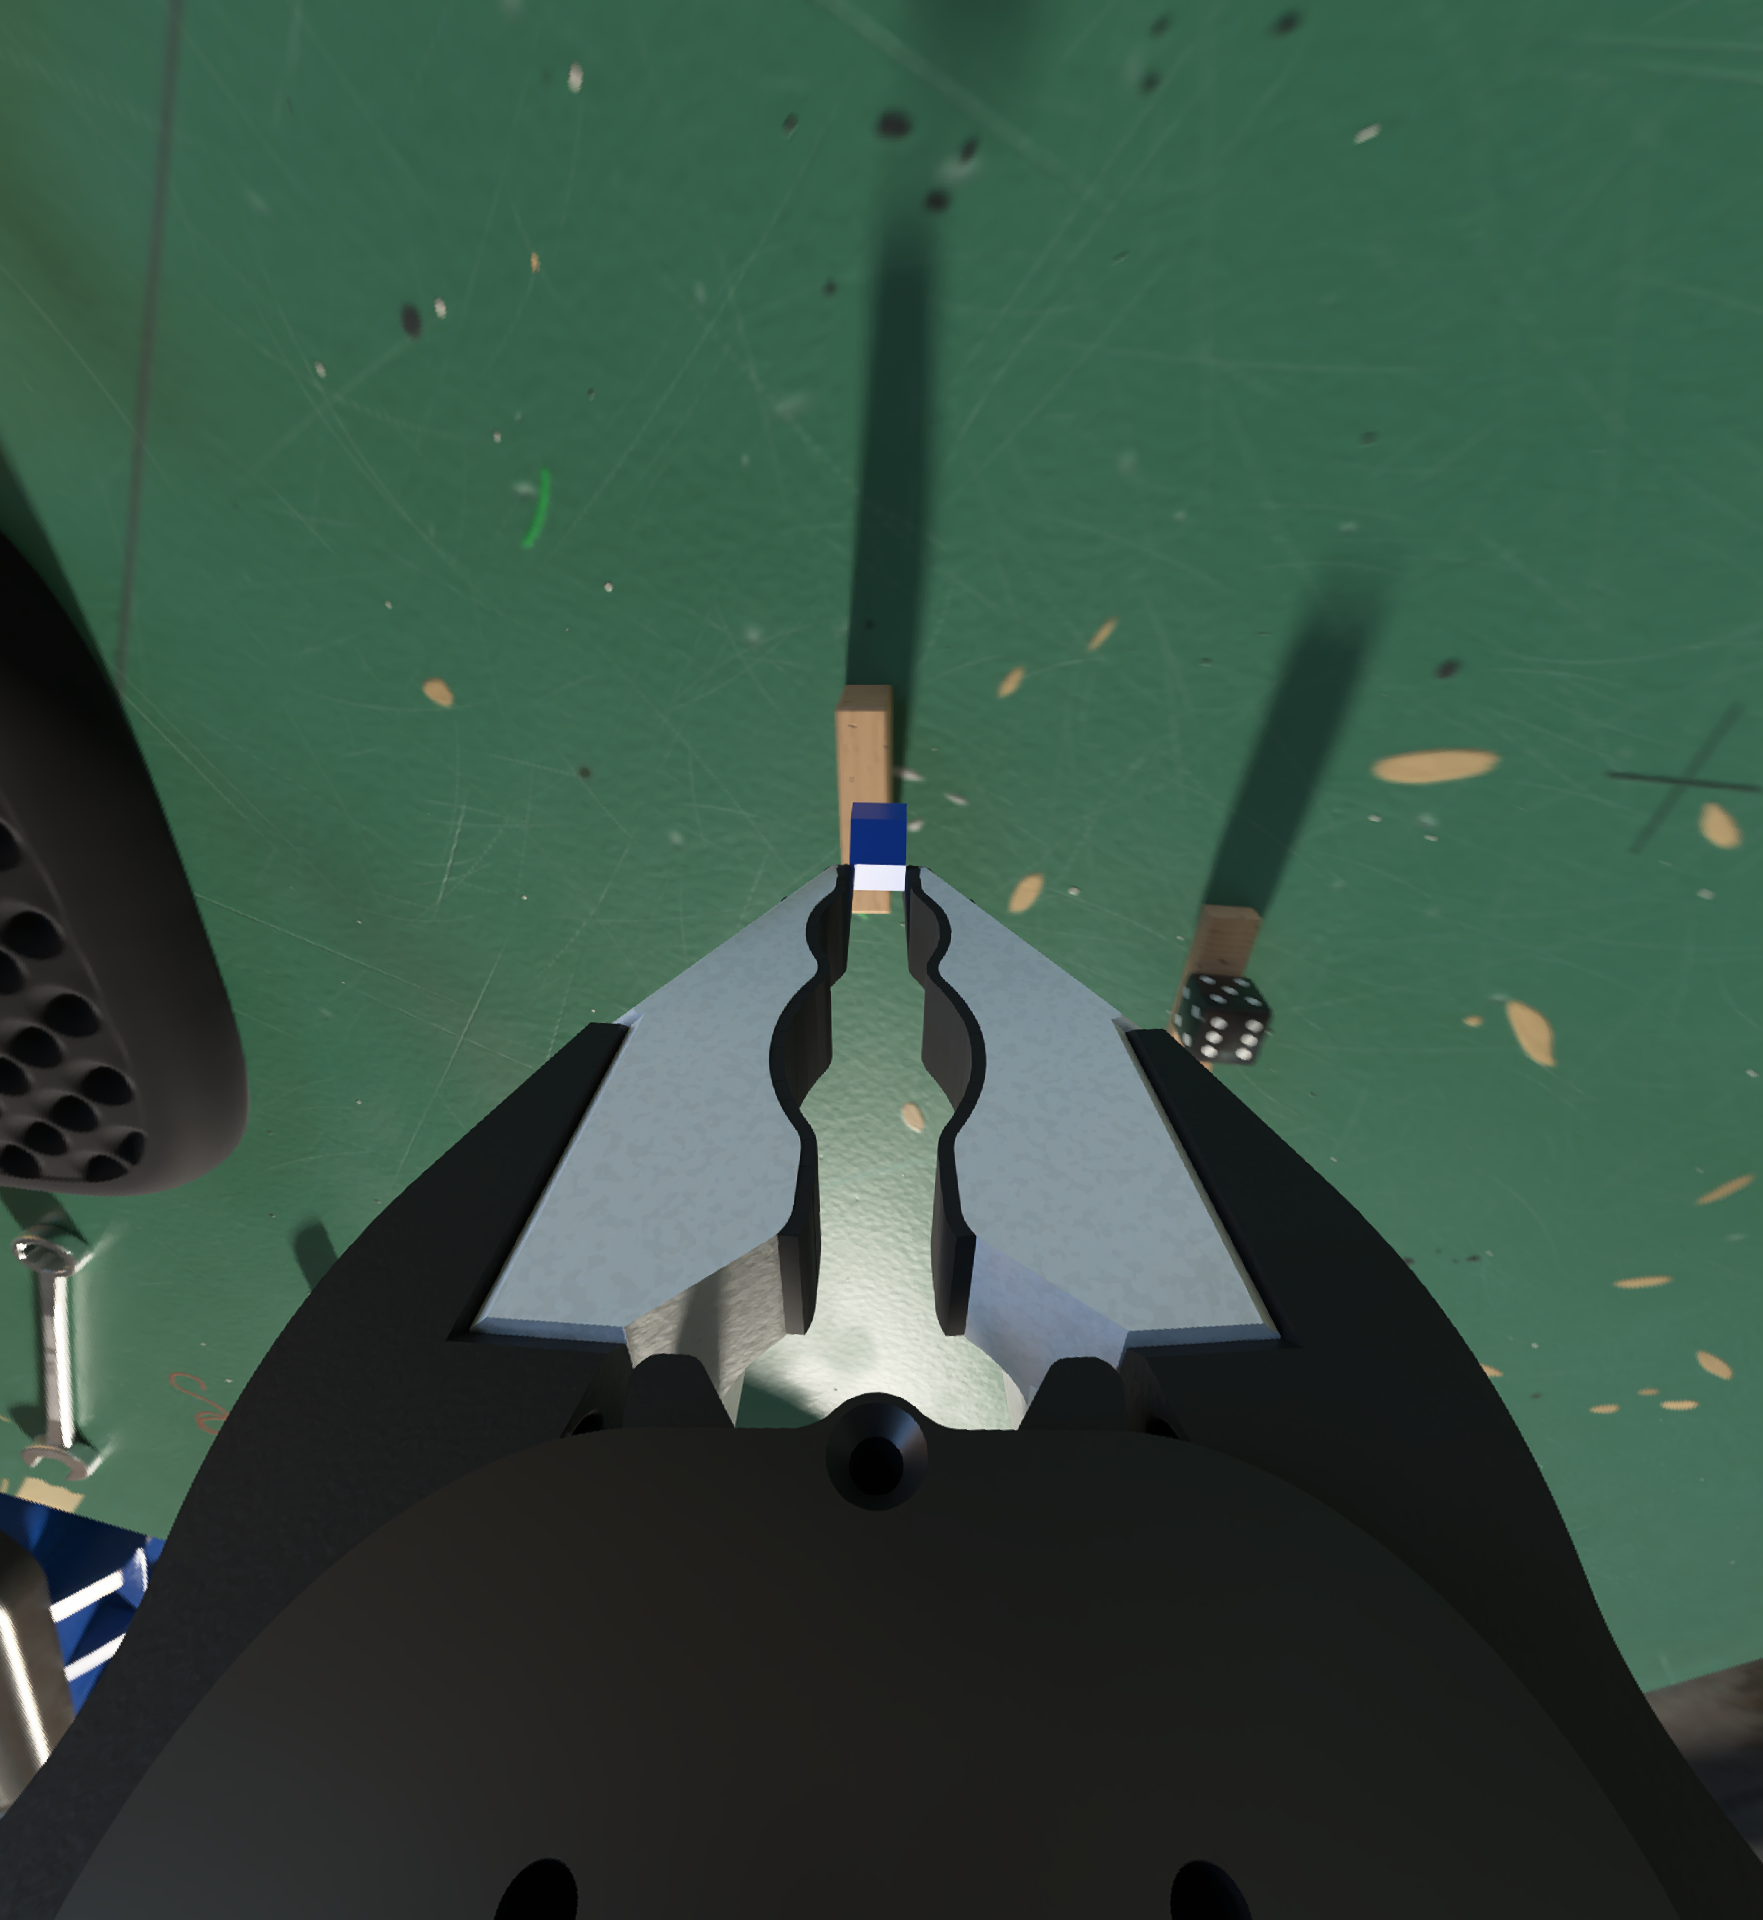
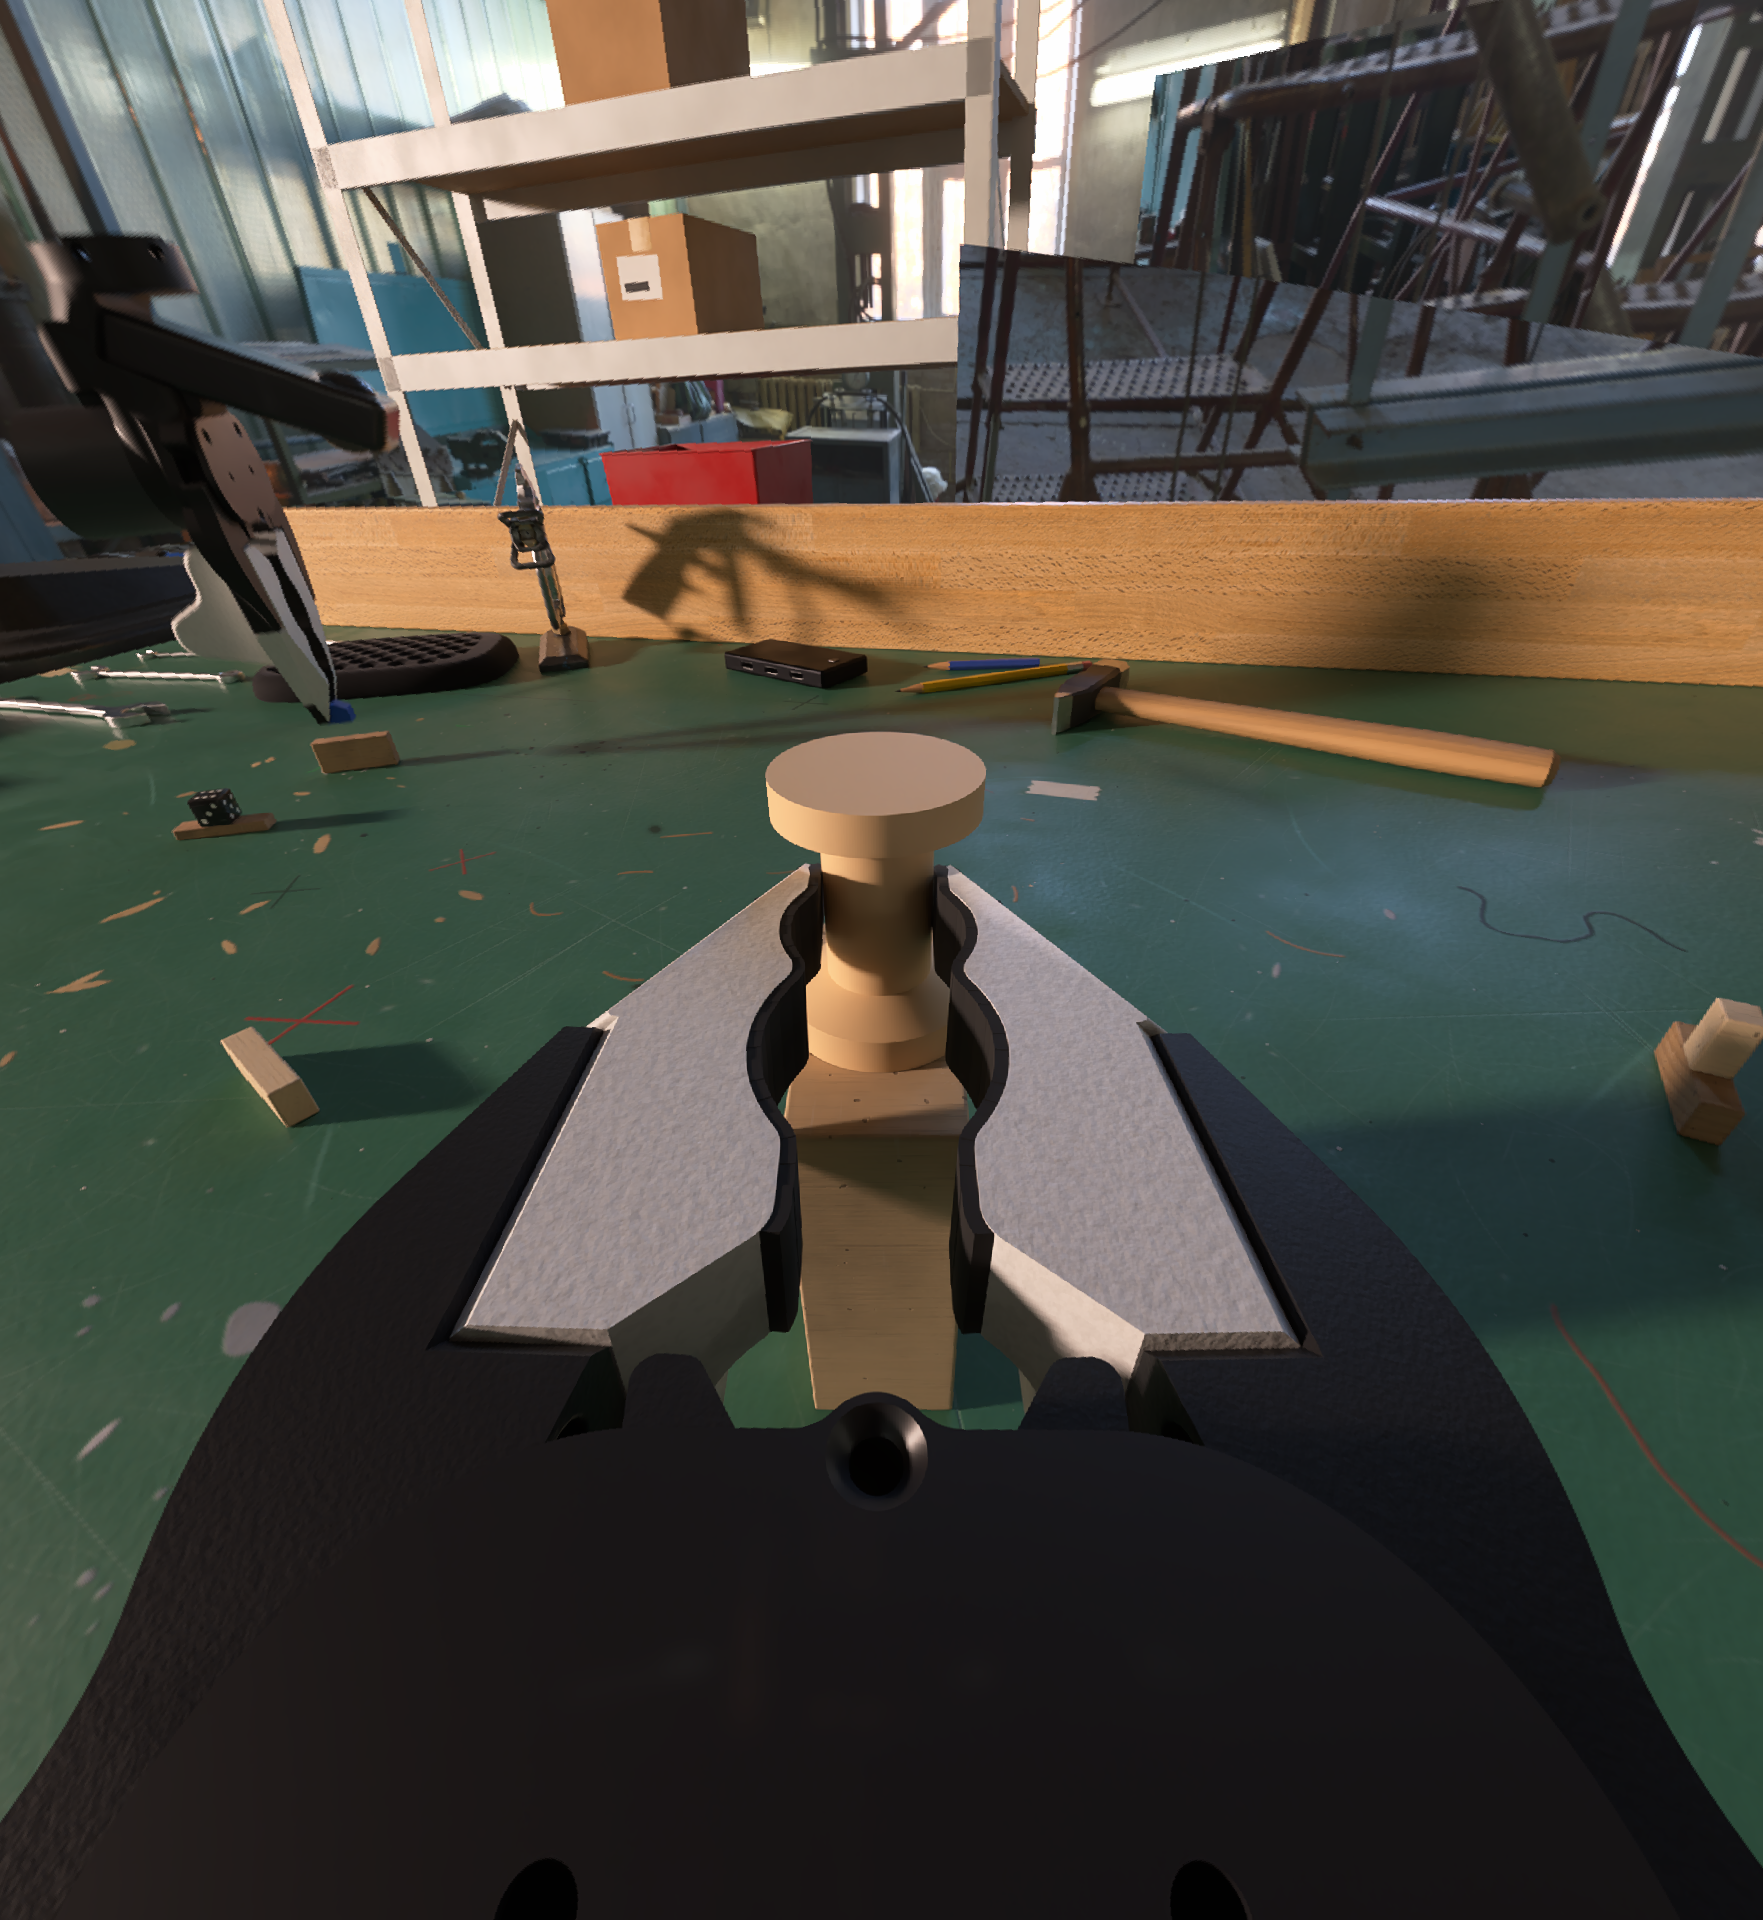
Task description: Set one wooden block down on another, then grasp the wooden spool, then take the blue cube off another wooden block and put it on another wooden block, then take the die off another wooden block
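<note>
Gripping the blue cube [image 1: 878,836], left gripper [image 1: 878,878]; right gripper [image 2: 877,883] clasps wooden spool [image 2: 875,883].

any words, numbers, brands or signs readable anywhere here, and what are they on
Nothing can be read in either view.
Label on the cardboard box on the shelf: a dark strip on white, too small to read.
Die: white pips only, no digits.
Green mat: only drawn crosses and scribbles, no letters.

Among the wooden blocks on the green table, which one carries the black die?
The thin flat block at far left carries the die. The block behind it and the tilted one nearer have bare tops.
</note>
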Controlling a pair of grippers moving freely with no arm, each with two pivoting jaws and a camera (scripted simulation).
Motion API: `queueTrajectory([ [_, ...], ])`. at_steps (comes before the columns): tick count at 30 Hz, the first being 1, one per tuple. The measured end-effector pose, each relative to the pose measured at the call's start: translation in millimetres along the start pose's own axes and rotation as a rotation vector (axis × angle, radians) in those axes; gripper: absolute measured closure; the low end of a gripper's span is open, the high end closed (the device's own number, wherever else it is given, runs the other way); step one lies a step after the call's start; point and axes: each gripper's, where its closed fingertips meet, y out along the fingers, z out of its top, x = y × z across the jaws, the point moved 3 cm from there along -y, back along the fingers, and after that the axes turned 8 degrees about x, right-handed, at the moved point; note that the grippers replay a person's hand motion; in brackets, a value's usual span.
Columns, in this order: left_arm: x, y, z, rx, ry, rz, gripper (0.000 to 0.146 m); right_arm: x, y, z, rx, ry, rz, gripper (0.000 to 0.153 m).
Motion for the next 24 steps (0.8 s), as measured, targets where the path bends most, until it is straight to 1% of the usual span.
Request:
queueTrajectory([
  [3,13,-25,8,0.062,0.054,0.005,0.137,-1,0,-1,-0.008,-0.004,0.002,0.132],
  [6,37,-58,19,0.127,0.145,0.02,0.136,-2,1,-1,-0.014,-0.013,0.003,0.132],
  [10,88,-100,35,0.213,0.319,0.034,0.136,-2,1,-2,-0.016,-0.018,0.005,0.132],
  [13,137,-116,45,0.258,0.477,0.019,0.137,-2,1,-2,-0.02,-0.025,0.006,0.132],
  [15,168,-115,48,0.246,0.583,0.02,0.137,-3,1,-3,-0.025,-0.035,0.006,0.132],
  [18,213,-103,48,0.225,0.729,0.001,0.137,-4,1,-3,-0.027,-0.047,0.008,0.132],
  [24,283,-60,46,0.18,0.895,-0.097,0.136,-4,1,-3,-0.024,-0.046,0.01,0.132],
])
